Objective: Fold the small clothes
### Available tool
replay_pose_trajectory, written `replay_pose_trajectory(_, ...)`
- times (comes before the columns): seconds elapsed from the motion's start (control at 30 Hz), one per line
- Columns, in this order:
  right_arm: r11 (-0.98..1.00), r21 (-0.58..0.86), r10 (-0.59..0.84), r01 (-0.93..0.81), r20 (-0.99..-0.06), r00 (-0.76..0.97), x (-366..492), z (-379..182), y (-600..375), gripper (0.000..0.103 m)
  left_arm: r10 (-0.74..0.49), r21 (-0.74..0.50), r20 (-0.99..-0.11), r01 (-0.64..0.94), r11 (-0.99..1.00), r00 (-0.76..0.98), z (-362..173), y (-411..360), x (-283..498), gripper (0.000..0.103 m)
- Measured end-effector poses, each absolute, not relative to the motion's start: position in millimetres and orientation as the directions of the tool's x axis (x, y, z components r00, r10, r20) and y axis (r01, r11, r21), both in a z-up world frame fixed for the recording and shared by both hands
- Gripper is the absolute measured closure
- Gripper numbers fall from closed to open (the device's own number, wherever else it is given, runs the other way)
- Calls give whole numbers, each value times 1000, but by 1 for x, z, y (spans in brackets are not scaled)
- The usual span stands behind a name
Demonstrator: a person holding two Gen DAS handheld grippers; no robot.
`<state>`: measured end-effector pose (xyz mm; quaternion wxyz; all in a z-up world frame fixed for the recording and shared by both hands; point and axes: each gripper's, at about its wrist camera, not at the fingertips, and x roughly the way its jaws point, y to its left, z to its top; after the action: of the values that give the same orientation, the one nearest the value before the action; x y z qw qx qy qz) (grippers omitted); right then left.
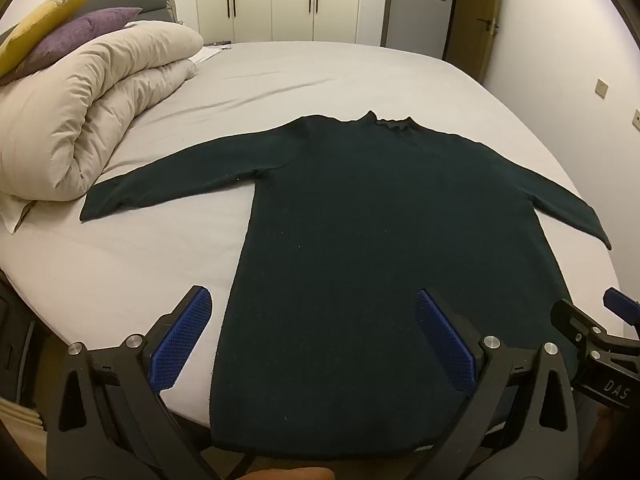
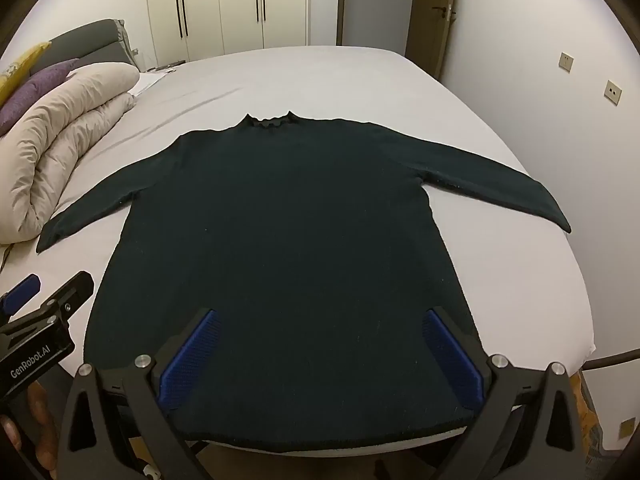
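Observation:
A dark green long-sleeved sweater [image 1: 352, 240] lies flat on the bed, collar at the far end, both sleeves spread out to the sides, hem at the near edge. It also shows in the right wrist view [image 2: 280, 240]. My left gripper [image 1: 312, 300] is open and empty above the hem's left part, its blue pads [image 1: 182, 340] wide apart. My right gripper [image 2: 320, 320] is open and empty above the hem's right part, pads [image 2: 454, 356] wide apart. Each gripper shows at the edge of the other's view.
The bed has a pale grey sheet [image 1: 300, 80]. A rolled beige duvet [image 1: 88, 108] with purple and yellow cushions [image 1: 76, 32] lies at the left, close to the left sleeve's cuff. Wardrobes and a door stand behind. The bed's right edge [image 2: 580, 280] drops off near the wall.

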<state>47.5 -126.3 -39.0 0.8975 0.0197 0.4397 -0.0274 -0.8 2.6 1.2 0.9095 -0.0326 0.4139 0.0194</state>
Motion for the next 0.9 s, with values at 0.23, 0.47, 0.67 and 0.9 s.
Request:
replay_pose_trajectory(0.23,998,12,-31,65,-790,612,42,-44,-126,0,13,-39,-758,-65,997,652,-5,2,-2,0)
replay_pose_trajectory(0.47,998,12,-31,66,-792,610,42,-44,-127,0,13,-38,-758,-64,997,652,-6,1,-3,0)
replay_pose_trajectory(0.67,998,10,-32,65,-792,610,41,-45,-126,0,13,-38,-758,-64,997,652,-7,1,-3,0)
replay_pose_trajectory(0.9,998,10,-32,65,-793,608,40,-47,-125,0,13,-38,-759,-64,997,651,-7,1,-3,0)
